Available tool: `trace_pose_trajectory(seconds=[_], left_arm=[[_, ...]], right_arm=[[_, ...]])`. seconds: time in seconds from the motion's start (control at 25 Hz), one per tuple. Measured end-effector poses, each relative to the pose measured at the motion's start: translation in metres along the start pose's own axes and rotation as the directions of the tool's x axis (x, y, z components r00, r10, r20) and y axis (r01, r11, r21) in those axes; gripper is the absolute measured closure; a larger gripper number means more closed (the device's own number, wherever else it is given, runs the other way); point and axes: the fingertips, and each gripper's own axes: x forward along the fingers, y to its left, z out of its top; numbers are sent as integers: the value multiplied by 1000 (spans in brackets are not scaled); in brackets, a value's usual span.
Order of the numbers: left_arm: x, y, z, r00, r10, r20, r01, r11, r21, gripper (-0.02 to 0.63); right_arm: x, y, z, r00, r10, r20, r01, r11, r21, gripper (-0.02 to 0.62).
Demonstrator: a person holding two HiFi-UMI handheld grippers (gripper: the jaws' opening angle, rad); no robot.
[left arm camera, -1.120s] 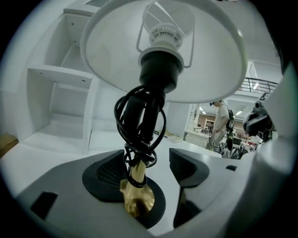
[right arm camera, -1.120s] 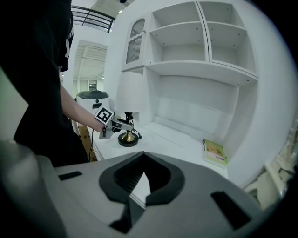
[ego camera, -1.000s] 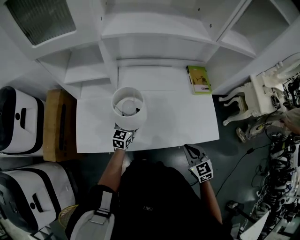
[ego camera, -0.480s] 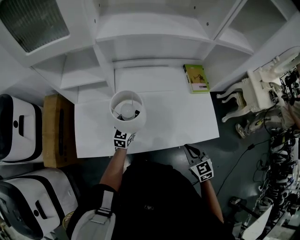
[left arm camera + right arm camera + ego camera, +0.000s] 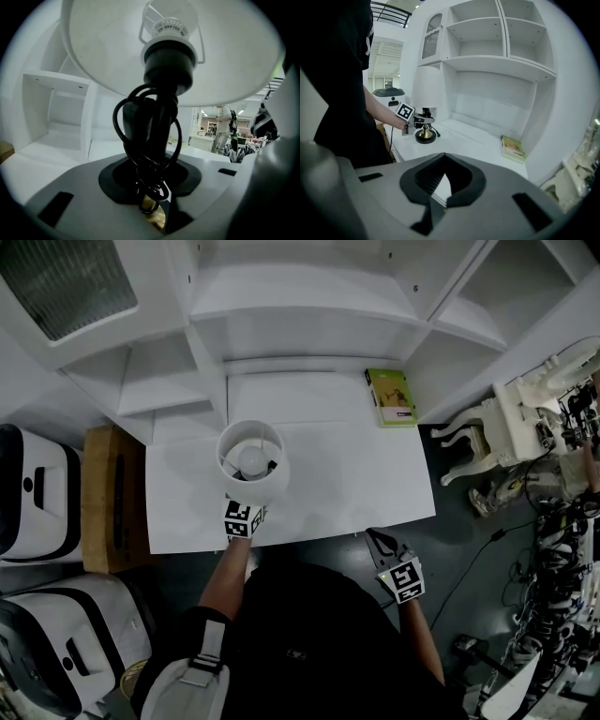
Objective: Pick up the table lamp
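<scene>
Table lamp (image 5: 251,457) stem between closing left gripper (image 5: 247,509); book (image 5: 395,397) print unreadable

lampshade (image 5: 251,457) white | lamp stem (image 5: 161,79) and cord (image 5: 121,129) black | lamp foot (image 5: 425,135) brass-gold on black | desk (image 5: 347,484) and shelves (image 5: 300,306) white | book (image 5: 391,397) green | marker cube (image 5: 242,519) black-and-white squares | box (image 5: 103,493) brown

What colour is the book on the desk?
Green. The thin green book shows best in head view.

Lab-like hall: white desk (image 5: 361,484) under shelves (image 5: 300,301), floor cables (image 5: 561,563), bulky machines (image 5: 33,493).
</scene>
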Motion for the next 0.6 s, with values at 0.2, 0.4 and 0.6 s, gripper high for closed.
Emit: trace_pose_trajectory(seconds=[0.2,0.4,0.6], left_arm=[[-6,-1,5,1000,10,-4,-10,1000,1,492],[-15,-1,4,1000,7,-9,-7,1000,-12,495],[-23,8,5,999,28,-20,-29,1000,-10,497]], right_arm=[[2,-3,11,1000,7,30,-7,1000,-4,589],[6,-3,16,999,24,47,-24,1000,-14,589],[11,1,18,997,44,58,-43,999,-13,589]])
